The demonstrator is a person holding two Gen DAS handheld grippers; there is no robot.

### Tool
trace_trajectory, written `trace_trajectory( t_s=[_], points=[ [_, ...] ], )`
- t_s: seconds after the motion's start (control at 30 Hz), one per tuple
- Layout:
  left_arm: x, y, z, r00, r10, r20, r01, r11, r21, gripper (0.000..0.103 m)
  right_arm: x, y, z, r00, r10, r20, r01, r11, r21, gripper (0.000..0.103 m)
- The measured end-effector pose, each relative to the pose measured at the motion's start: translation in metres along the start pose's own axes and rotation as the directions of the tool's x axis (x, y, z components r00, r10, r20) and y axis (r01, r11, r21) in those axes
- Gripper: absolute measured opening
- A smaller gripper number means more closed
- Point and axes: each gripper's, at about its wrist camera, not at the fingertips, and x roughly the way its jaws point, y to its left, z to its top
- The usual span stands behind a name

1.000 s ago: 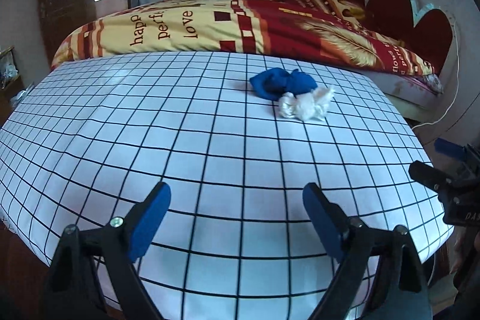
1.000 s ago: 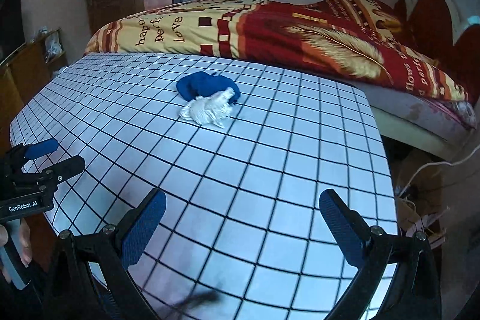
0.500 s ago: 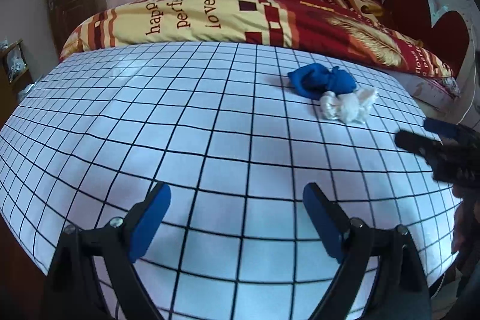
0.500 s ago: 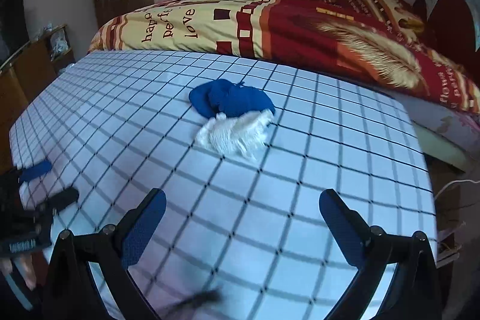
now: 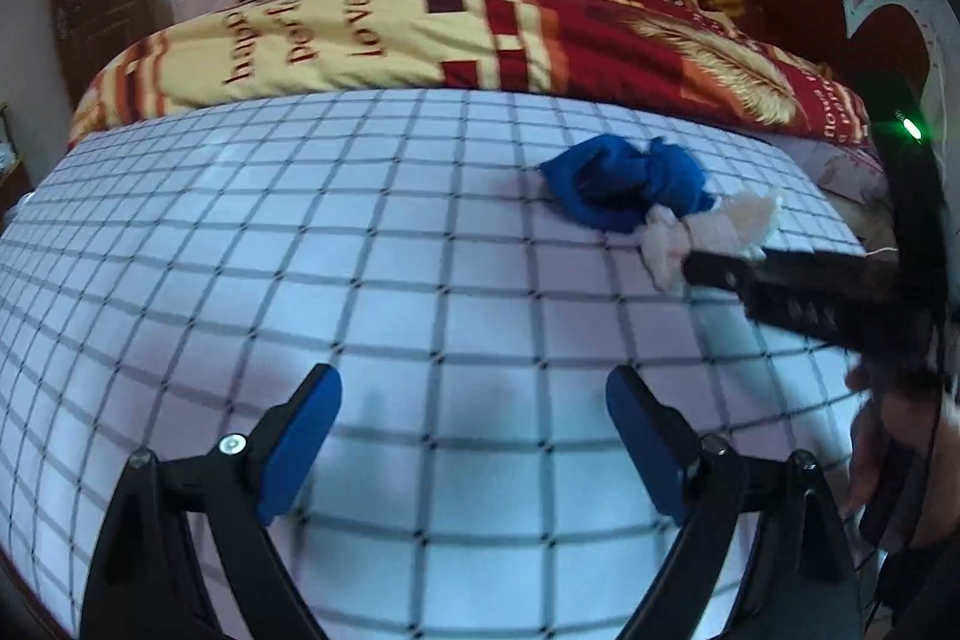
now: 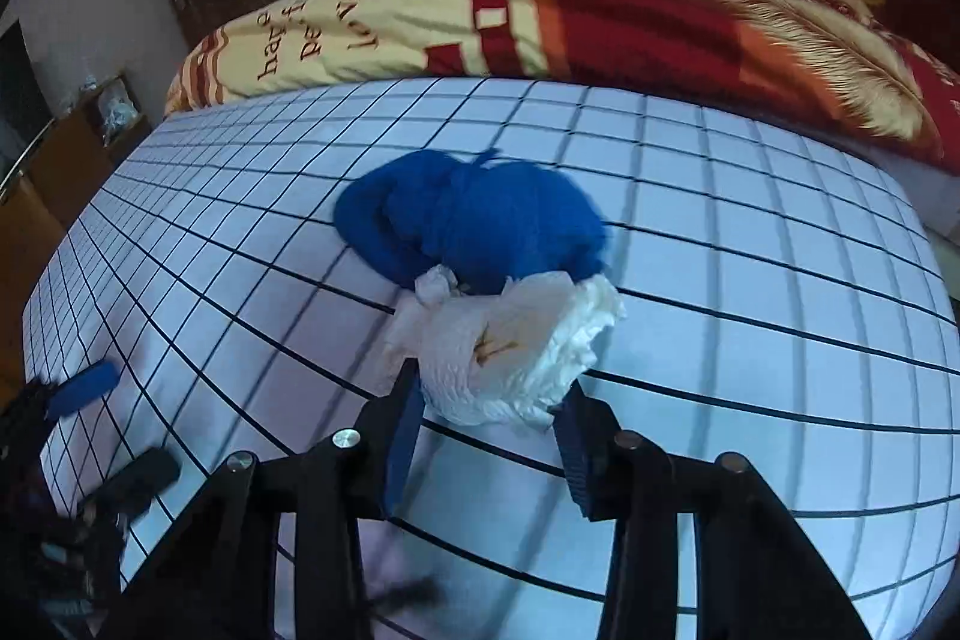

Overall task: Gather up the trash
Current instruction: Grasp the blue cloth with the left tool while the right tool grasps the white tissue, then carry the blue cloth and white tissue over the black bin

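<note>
- Right tongs (image 6: 489, 427) narrowed around crumpled white tissue (image 6: 516, 346), pads at both its sides; firm contact unclear.
- Tissue lies on grid tabletop (image 6: 750, 280) toward its far right part, touching blue cloth wad (image 6: 474, 220) just behind it.
- Left tongs (image 5: 474, 436) spread wide, empty, over near edge of tabletop.
- Bed with red-yellow blanket (image 5: 480, 28) beyond far edge.
</note>
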Motion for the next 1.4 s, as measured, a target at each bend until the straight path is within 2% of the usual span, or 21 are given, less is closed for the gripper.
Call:
trace_trajectory(
  t_s=[0.13,0.23,0.3,0.43,0.53,0.6,0.63,0.67,0.73,1.07,1.4],
  points=[
    [0.014,-0.029,0.02,0.999,-0.047,0.017,0.047,0.998,0.03,0.091,-0.027,-0.04,-0.007,0.995,-0.076,0.062,0.075,0.997,0.025,0.042],
    [0.028,-0.05,0.037,0.997,-0.069,0.021,0.068,0.996,0.05,0.091,-0.033,-0.075,-0.005,0.99,-0.124,0.064,0.119,0.99,0.078,0.042],
    [0.037,-0.064,0.048,0.996,-0.091,0.02,0.09,0.994,0.061,0.091,-0.035,-0.093,-0.003,0.988,-0.141,0.066,0.134,0.986,0.098,0.042],
    [0.054,-0.089,0.059,0.996,-0.086,0.018,0.083,0.99,0.11,0.091,-0.034,-0.111,-0.002,0.987,-0.151,0.061,0.144,0.984,0.107,0.042],
    [0.07,-0.101,0.062,0.996,-0.087,-0.024,0.09,0.987,0.133,0.088,-0.035,-0.118,-0.006,0.987,-0.146,0.059,0.139,0.984,0.113,0.042],
    [0.078,-0.106,0.06,0.991,-0.114,-0.064,0.122,0.982,0.147,0.068,-0.037,-0.118,-0.01,0.989,-0.137,0.055,0.13,0.985,0.114,0.042],
    [0.081,-0.108,0.058,0.987,-0.13,-0.093,0.143,0.978,0.153,0.039,-0.038,-0.118,-0.011,0.99,-0.134,0.053,0.127,0.986,0.112,0.042],
    [0.078,-0.112,0.056,0.989,-0.114,-0.089,0.128,0.977,0.171,0.029,-0.038,-0.116,-0.012,0.989,-0.135,0.054,0.129,0.986,0.109,0.042],
    [0.068,-0.117,0.053,0.988,-0.132,-0.084,0.146,0.971,0.191,0.018,-0.046,-0.117,-0.018,0.988,-0.141,0.059,0.135,0.986,0.102,0.041],
    [-0.012,-0.147,0.027,0.985,-0.173,-0.011,0.17,0.951,0.26,0.017,-0.117,-0.105,-0.046,0.976,-0.178,0.128,0.165,0.98,0.108,0.041],
    [-0.078,-0.173,0.0,0.973,-0.228,0.023,0.211,0.932,0.294,0.017,-0.209,-0.107,-0.097,0.958,-0.224,0.178,0.195,0.967,0.165,0.041]
  ],
)
